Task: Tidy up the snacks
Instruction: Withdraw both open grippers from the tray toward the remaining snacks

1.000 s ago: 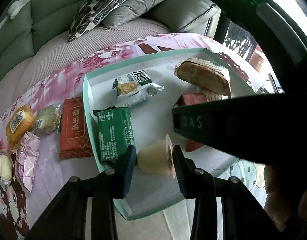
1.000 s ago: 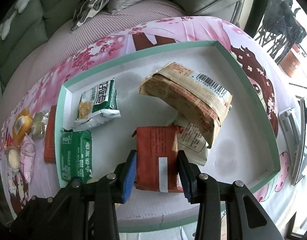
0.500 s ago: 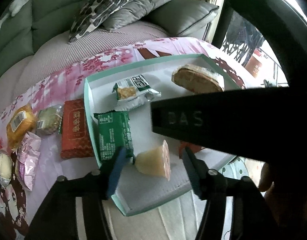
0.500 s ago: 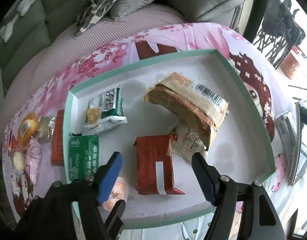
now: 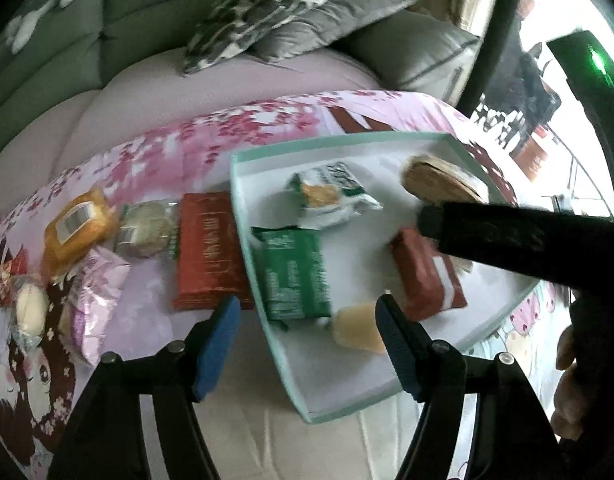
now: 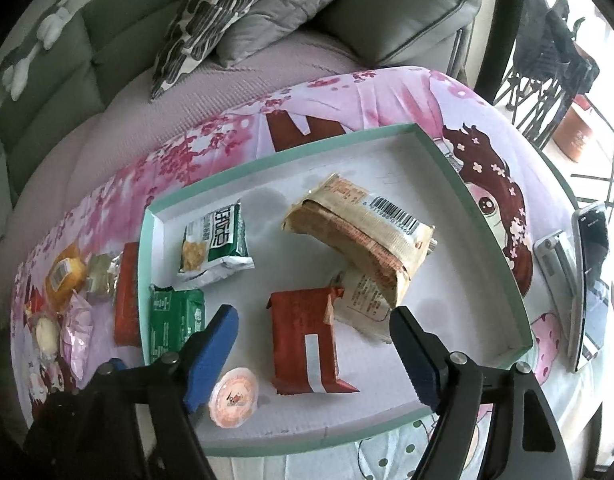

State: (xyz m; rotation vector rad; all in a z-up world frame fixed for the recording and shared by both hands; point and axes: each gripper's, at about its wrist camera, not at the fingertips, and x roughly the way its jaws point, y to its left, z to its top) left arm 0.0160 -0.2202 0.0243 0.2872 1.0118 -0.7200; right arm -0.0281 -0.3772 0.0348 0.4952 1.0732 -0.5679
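Note:
A mint-rimmed white tray (image 6: 487, 216) (image 5: 243, 216) holds a jelly cup (image 6: 233, 397) (image 5: 355, 330), a red packet (image 6: 303, 340) (image 5: 423, 276), a dark green packet (image 6: 175, 320) (image 5: 295, 272), a green-white packet (image 6: 217, 240) (image 5: 331, 194) and a brown cracker pack (image 6: 359, 232) (image 5: 439, 178). My left gripper (image 5: 307, 340) is open and empty above the tray's near left corner. My right gripper (image 6: 315, 356) is open and empty above the red packet. Its arm crosses the left wrist view.
Left of the tray on the pink cloth lie a red box (image 5: 207, 248) (image 6: 127, 292), a pale green snack (image 5: 147, 228), an orange bun pack (image 5: 75, 228), a pink packet (image 5: 95, 300) and a round bun (image 5: 29, 312). Two phones (image 6: 587, 280) lie right of the tray. A sofa with cushions (image 6: 235, 8) stands behind.
Both grippers opened and pulled back. The left let go of the jelly cup, the right let go of the red packet; both now lie in the tray. The left view swung left.

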